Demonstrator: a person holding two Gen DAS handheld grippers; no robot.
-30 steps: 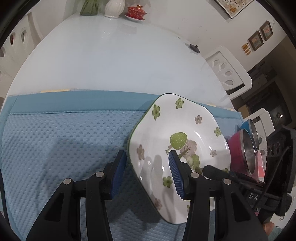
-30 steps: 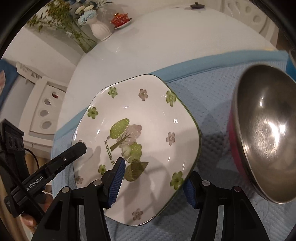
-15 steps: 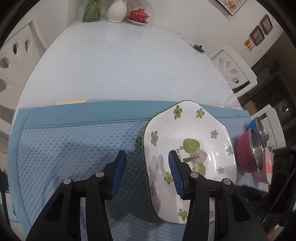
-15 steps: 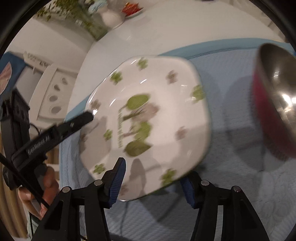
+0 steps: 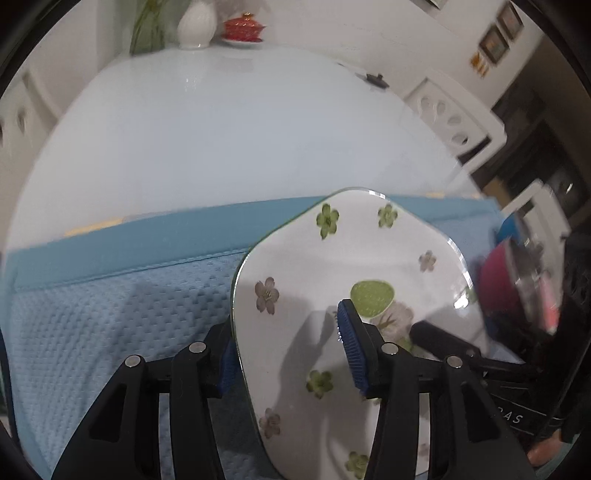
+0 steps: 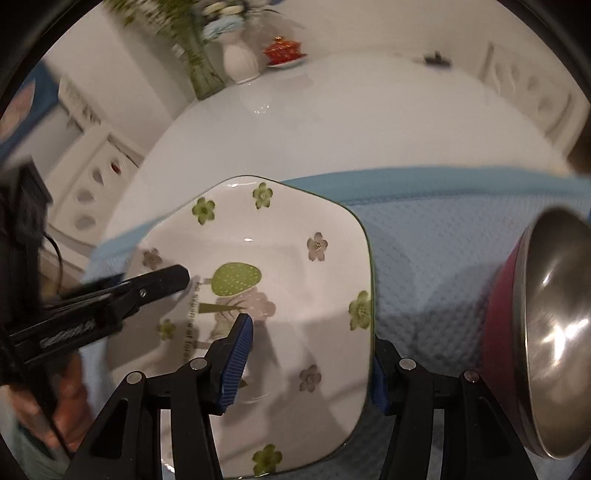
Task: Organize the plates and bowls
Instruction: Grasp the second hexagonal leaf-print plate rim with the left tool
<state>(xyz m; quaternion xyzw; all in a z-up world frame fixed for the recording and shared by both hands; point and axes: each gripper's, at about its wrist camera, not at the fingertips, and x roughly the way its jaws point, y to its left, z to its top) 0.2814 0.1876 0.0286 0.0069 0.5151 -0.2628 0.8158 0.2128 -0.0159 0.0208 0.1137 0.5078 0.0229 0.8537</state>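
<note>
A white square-ish plate (image 5: 351, 258) (image 6: 295, 229) with green and pink flowers sits over the blue mat (image 5: 110, 314). My left gripper (image 5: 284, 332) straddles its left rim: the outer finger is hidden under the rim and the inner pad (image 5: 347, 347) hovers over the plate's face. My right gripper (image 6: 310, 336) straddles the right rim the same way, inner pad on top. Both sets of jaws stand well apart, wider than the rim. A pink bowl with a steel inside (image 6: 546, 332) stands to the right.
The white table (image 5: 221, 129) stretches beyond the mat, with a white vase (image 5: 195, 22) and a red lidded cup (image 5: 243, 27) at its far end. White chairs (image 5: 450, 110) stand around it. A blue bowl (image 5: 508, 225) sits behind the pink one. A person's hand (image 6: 70, 387) holds the left gripper.
The plate's left rim now covers the left gripper's outer finger, which stood clear of it before. Both views rolled, and the plate shifted within the right gripper's jaws.
</note>
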